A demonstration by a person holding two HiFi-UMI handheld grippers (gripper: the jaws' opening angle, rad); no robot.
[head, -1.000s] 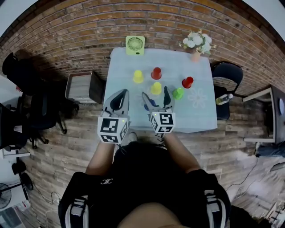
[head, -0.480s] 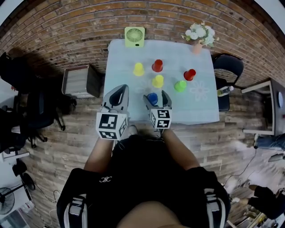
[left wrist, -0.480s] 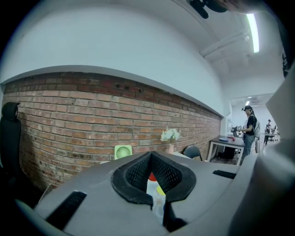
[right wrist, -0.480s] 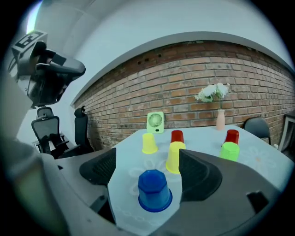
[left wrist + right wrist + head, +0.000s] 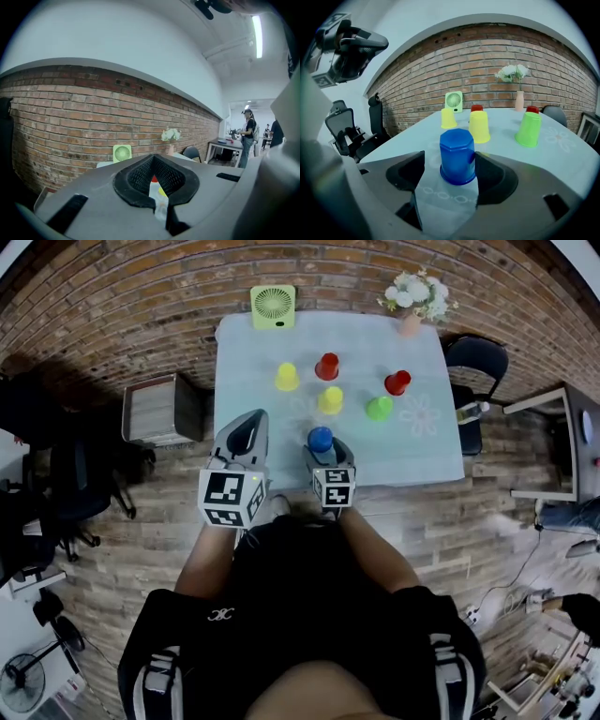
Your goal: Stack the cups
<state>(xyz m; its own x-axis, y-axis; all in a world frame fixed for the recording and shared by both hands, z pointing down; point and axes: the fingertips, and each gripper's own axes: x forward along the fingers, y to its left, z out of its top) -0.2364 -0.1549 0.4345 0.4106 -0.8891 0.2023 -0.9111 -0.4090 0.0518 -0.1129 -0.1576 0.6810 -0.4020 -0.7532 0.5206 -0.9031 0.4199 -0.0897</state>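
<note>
A blue cup stands upside down near the table's front edge, between the fingers of my right gripper. Its jaws are closing; the right pad is at the cup's side and a gap still shows on the left. Farther back stand two yellow cups, two red cups and a green cup, all upside down and apart. My left gripper hovers at the table's front left, its tips together with nothing held.
The pale blue table carries a green fan and a vase of flowers along its back edge by the brick wall. A chair stands to the right, a small cabinet to the left.
The right gripper's jaws have drawn in around the blue cup, which now stands deeper between them. The left gripper has stayed at the front left.
</note>
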